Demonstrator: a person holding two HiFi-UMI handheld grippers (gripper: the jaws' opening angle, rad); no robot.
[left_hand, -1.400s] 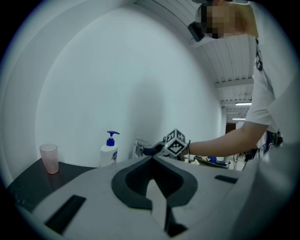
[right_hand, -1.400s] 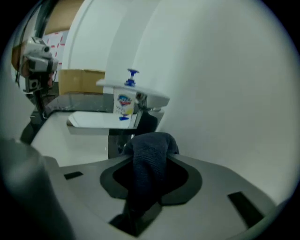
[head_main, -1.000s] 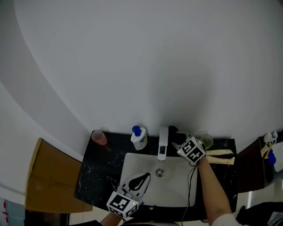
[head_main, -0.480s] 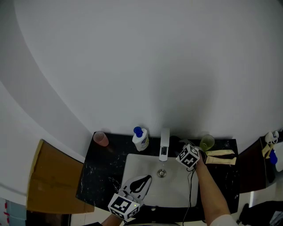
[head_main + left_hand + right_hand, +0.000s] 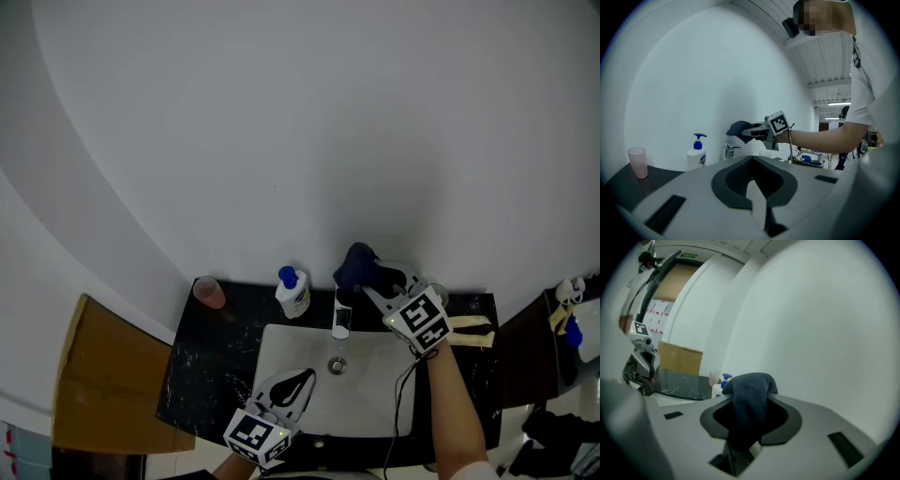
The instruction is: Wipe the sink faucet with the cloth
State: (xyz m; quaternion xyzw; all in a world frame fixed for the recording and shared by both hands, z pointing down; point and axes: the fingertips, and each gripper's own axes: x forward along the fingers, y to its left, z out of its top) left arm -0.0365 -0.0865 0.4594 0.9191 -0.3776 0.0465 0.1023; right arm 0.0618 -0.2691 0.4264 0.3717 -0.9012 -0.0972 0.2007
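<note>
A chrome faucet (image 5: 341, 315) stands at the back of the white sink (image 5: 281, 361), its top partly hidden. My right gripper (image 5: 375, 281) is raised above the faucet and is shut on a dark blue cloth (image 5: 357, 263); in the right gripper view the cloth (image 5: 749, 401) bulges out between the jaws. From the left gripper view the cloth (image 5: 739, 130) hangs above the faucet (image 5: 728, 152). My left gripper (image 5: 292, 386) rests low at the sink's front edge, jaws together with nothing between them.
On the black counter (image 5: 202, 375) are a pink cup (image 5: 210, 292) at the left, a soap pump bottle (image 5: 293, 293) beside the faucet, and pale wooden strips (image 5: 469, 332) at the right. A brown board (image 5: 108, 380) stands left of the counter.
My right gripper has risen from beside the faucet to above it, bringing the dark blue cloth into sight over the faucet's top. The left gripper has barely moved.
</note>
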